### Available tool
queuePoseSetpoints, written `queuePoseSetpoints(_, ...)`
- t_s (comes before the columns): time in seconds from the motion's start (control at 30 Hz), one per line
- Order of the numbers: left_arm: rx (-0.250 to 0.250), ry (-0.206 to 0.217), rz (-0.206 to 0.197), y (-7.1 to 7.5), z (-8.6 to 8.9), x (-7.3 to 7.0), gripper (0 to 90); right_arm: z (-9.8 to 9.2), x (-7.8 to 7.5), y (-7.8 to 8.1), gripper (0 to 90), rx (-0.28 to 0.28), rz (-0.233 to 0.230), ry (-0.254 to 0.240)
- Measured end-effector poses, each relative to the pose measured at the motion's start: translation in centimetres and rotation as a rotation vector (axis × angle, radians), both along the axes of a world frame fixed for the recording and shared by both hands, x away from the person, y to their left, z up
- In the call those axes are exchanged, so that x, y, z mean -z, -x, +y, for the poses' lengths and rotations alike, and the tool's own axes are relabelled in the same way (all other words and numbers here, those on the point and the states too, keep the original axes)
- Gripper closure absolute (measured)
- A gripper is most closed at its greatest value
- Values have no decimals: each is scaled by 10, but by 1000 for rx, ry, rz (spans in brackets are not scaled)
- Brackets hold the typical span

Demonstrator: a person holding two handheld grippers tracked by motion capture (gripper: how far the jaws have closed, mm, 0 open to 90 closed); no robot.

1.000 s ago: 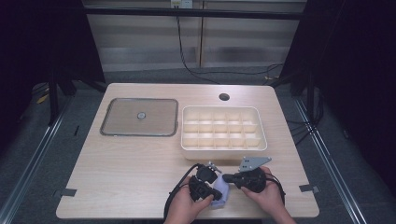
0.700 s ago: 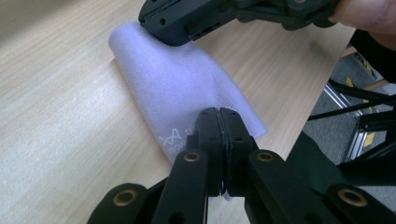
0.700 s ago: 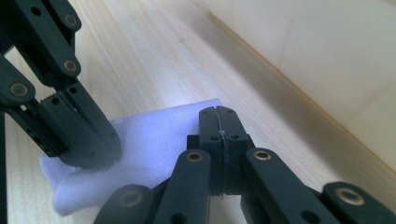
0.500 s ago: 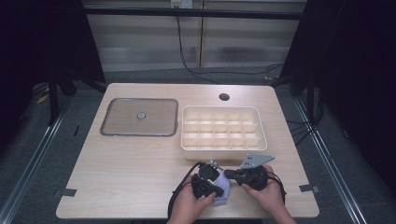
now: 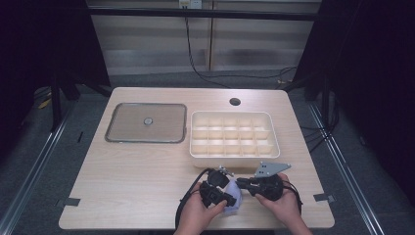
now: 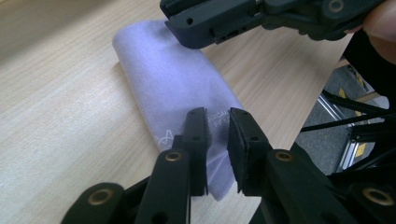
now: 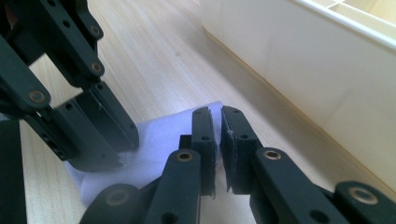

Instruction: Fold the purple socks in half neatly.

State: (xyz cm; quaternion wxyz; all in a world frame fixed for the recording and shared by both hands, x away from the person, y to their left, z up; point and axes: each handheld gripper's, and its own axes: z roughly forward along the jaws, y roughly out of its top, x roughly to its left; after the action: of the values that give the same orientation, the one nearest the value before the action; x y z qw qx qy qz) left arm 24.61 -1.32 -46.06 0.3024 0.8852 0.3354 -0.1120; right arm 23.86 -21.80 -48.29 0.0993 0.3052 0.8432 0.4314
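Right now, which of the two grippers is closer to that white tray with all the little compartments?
Right. The right gripper sits just in front of the compartment tray, below its near wall; the left gripper lies farther back toward the table's near edge, on the folded cloth.

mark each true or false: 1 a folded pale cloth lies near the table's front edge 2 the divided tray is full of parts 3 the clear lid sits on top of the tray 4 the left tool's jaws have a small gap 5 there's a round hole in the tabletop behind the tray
1. True: the pale cloth lies folded by the front edge, between the left tool and the right tool.
2. False: the divided tray has bare compartments.
3. False: the clear lid lies flat on the table to the tray's left.
4. True: its jaws stand slightly apart above the cloth, having just been opening.
5. True: the round hole is there.
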Motion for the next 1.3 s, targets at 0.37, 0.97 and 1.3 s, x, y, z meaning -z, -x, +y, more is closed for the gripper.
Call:
queuePoseSetpoints(0.37, -12, 8, -17, -4, 11, -8, 719, -4, -3, 1, 811, 11, -2, -13)
queuePoseSetpoints(0.97, 13, -22, -47, 5, -9, 7, 776, 1, 8, -2, 821, -5, 31, 25)
queuePoseSetpoints(1.3, 7, -10, -39, 6, -12, 8, 771, 6, 12, -5, 827, -9, 26, 27)
